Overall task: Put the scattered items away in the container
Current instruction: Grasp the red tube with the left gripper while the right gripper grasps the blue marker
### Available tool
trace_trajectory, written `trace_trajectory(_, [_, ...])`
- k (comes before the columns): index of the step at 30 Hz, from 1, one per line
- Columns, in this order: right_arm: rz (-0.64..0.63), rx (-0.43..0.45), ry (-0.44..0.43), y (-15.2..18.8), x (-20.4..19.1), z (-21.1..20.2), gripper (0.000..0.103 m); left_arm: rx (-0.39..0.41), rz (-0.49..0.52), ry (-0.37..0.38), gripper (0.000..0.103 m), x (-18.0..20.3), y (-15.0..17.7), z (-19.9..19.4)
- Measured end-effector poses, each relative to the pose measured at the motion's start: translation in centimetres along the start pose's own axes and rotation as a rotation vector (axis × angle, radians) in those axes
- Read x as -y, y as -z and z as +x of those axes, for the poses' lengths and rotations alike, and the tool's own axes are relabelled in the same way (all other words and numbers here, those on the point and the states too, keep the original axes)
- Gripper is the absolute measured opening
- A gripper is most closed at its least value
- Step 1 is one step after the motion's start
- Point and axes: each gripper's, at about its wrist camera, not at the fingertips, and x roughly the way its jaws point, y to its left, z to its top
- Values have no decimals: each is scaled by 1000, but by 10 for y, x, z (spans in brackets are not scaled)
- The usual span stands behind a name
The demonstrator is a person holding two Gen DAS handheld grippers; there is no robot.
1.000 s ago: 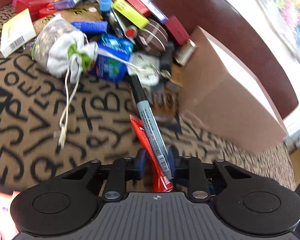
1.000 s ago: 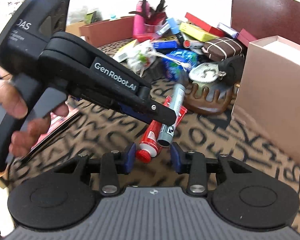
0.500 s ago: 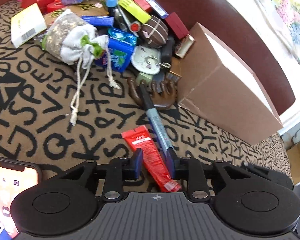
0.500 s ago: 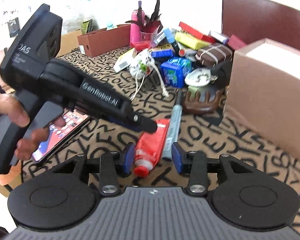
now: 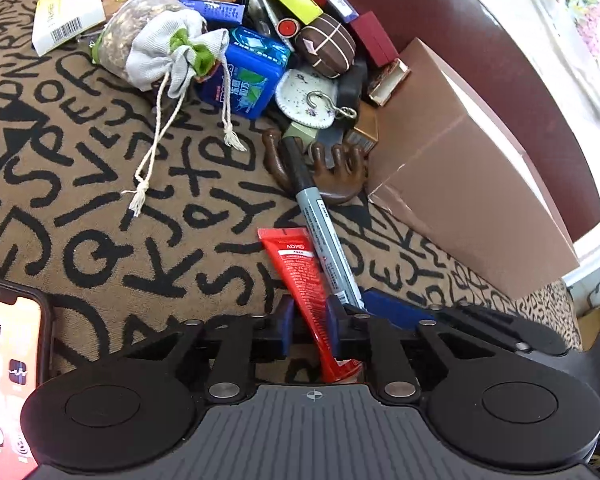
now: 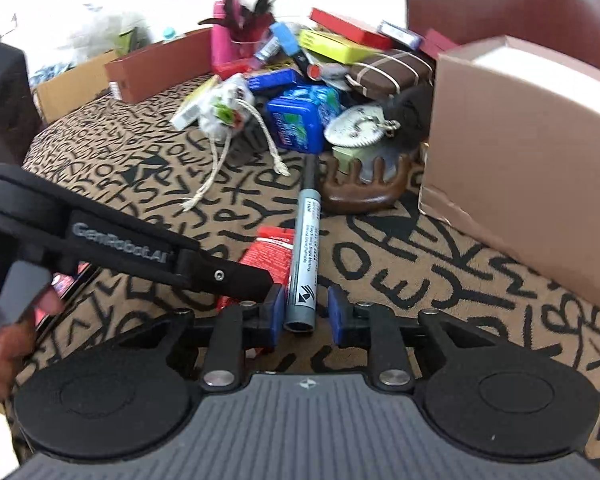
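Note:
A red tube (image 5: 304,276) and a grey marker (image 5: 324,236) lie side by side on the patterned tablecloth. My left gripper (image 5: 309,322) is open with its jaws on either side of the tube. My right gripper (image 6: 303,314) is open with the marker's end (image 6: 304,280) between its jaws; the tube (image 6: 266,256) lies just left of it, partly hidden by the left gripper's body. The pink-brown cardboard box (image 5: 472,184) stands to the right, also seen in the right wrist view (image 6: 532,160).
A pile of items lies behind: a drawstring pouch (image 5: 160,44), a blue pack (image 5: 248,80), a brown hand-shaped holder (image 5: 332,176), a white round tag with hook (image 5: 308,98), small boxes. A phone (image 5: 8,380) lies at the left. A dark chair (image 5: 480,40) stands behind the box.
The marker and tube went from lifted in my left gripper down onto the cloth. My left gripper opened and now straddles only the tube; my right gripper shifted to straddle the marker.

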Motion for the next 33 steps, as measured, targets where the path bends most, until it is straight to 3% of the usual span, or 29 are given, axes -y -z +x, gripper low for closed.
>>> trace_trajectory(2, [16, -8, 15, 0, 2, 2, 18, 3, 14, -18, 8, 3, 0, 3])
trace_trajectory(7, [14, -11, 58, 10, 6, -17, 18, -33, 52, -35, 7, 6, -5, -1])
trace_trajectory(11, [24, -87, 26, 21, 10, -40, 18, -116, 110, -27, 6, 9, -7, -6])
trace_trajectory(12, [14, -92, 27, 23, 8, -45, 18, -128, 126, -28, 14, 11, -7, -7])
trace_trajectory(13, [10, -93, 30, 23, 7, -47, 19, -124, 136, -33, 28, 13, -7, -8])
trace_trajectory(15, [19, -77, 41, 22, 7, -48, 20, -114, 158, -58, 42, 19, -6, -7])
trace_trajectory(20, [32, -70, 45, 13, 7, -34, 21, -118, 185, -60, 47, 25, -4, -1])
trace_trajectory(22, [32, -80, 48, 12, 8, -27, 21, -122, 196, -64, 45, 27, -5, 0])
trace_trajectory(24, [34, -82, 45, 10, 9, -22, 21, -134, 229, -91, 19, 31, -5, 2])
trace_trajectory(26, [43, -85, 43, 9, 10, -21, 22, -155, 254, -93, 12, 34, -6, 3])
trace_trajectory(28, [41, -88, 43, 9, 10, -20, 22, -163, 273, -94, 13, 37, -4, 3])
trace_trajectory(29, [41, -91, 44, 8, 10, -19, 22, -162, 281, -94, 23, 38, -3, 4])
trace_trajectory(32, [48, -98, 52, 7, 9, -17, 22, -155, 289, -99, 23, 39, -2, 6])
trace_trajectory(33, [48, -97, 54, 7, 8, -17, 22, -154, 292, -100, 17, 40, -1, 6])
